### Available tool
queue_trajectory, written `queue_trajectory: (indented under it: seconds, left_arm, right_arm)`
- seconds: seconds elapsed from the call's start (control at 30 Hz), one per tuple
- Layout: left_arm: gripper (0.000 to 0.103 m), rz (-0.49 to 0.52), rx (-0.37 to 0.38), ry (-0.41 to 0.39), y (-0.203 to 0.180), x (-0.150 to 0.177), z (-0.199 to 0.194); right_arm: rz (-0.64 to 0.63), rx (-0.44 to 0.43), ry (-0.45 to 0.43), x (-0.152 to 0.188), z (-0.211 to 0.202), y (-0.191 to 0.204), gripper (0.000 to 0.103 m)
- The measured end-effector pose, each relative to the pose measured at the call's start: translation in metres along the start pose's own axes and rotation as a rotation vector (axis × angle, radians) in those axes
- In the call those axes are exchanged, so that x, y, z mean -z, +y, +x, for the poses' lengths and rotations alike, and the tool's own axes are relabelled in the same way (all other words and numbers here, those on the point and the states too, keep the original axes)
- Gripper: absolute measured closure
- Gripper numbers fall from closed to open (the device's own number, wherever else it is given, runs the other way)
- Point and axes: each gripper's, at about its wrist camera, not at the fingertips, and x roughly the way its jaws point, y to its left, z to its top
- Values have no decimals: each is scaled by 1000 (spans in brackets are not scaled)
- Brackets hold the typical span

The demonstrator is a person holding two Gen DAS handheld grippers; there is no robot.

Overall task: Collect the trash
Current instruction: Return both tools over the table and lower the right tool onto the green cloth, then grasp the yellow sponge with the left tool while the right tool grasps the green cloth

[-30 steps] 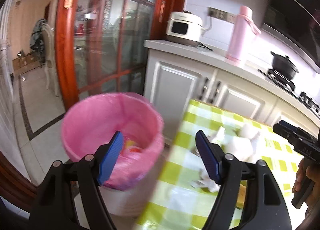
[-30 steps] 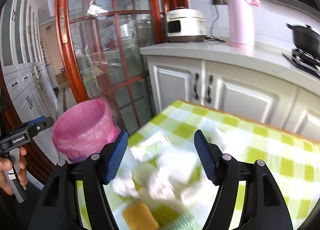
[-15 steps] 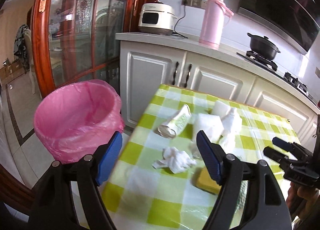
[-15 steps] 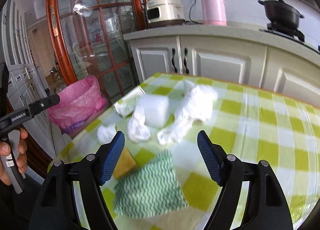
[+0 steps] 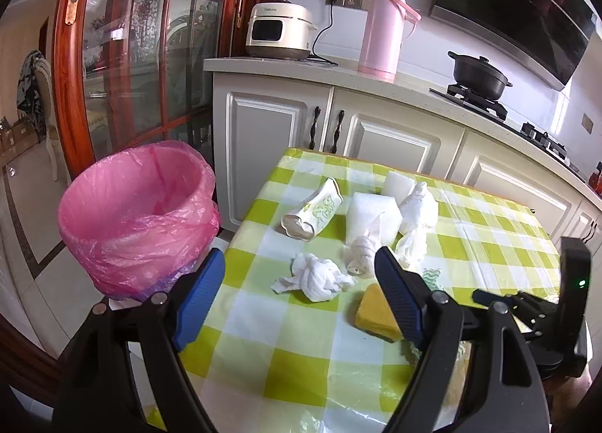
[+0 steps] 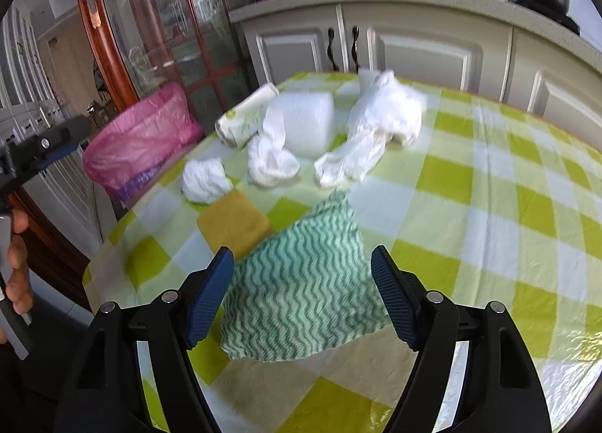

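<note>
A bin with a pink liner [image 5: 139, 214] stands on the floor left of the table; it also shows in the right wrist view [image 6: 139, 143]. On the green checked tablecloth [image 5: 286, 350] lie a crumpled tissue [image 5: 316, 276], a crushed paper cup [image 5: 312, 212], a white foam block [image 5: 370, 212] and more crumpled white paper [image 5: 417, 211]. My left gripper [image 5: 301, 290] is open and empty, above the table's near left edge, just short of the tissue. My right gripper [image 6: 301, 297] is open and empty over a green wavy cloth [image 6: 304, 290].
A yellow sponge [image 6: 233, 224] lies beside the cloth. White kitchen cabinets [image 5: 376, 135] stand behind the table, with a rice cooker [image 5: 280, 32], a pink thermos [image 5: 383, 28] and a black pot [image 5: 478, 75] on the counter. A wood-framed glass door [image 5: 131, 56] is at left.
Both grippers have swung from the bin towards the table. The left one now faces the tissue; the right one has dropped lower over the green cloth. Both stayed open.
</note>
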Motion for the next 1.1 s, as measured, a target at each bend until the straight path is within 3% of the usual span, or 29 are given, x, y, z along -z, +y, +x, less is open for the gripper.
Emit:
queue_trajectory:
  seconds: [0.13, 0.3, 0.37, 0.73, 1.1]
  left_arm:
    - [24, 1, 14, 14, -3, 2, 5]
    - [24, 8, 28, 40, -9, 7, 15]
    - [24, 14, 35, 53, -13, 10, 20]
    - [26, 56, 109, 151, -50, 29, 59]
    - [28, 104, 230, 251, -105, 45, 105]
  right_arm:
    - [-1, -10, 47, 6, 13, 0, 46]
    - [5, -26, 64, 8, 19, -6, 75]
    - [11, -30, 63, 8, 20, -11, 79]
    - [53, -18, 15, 0, 8, -44, 84]
    - [138, 8, -13, -4, -5, -90, 84]
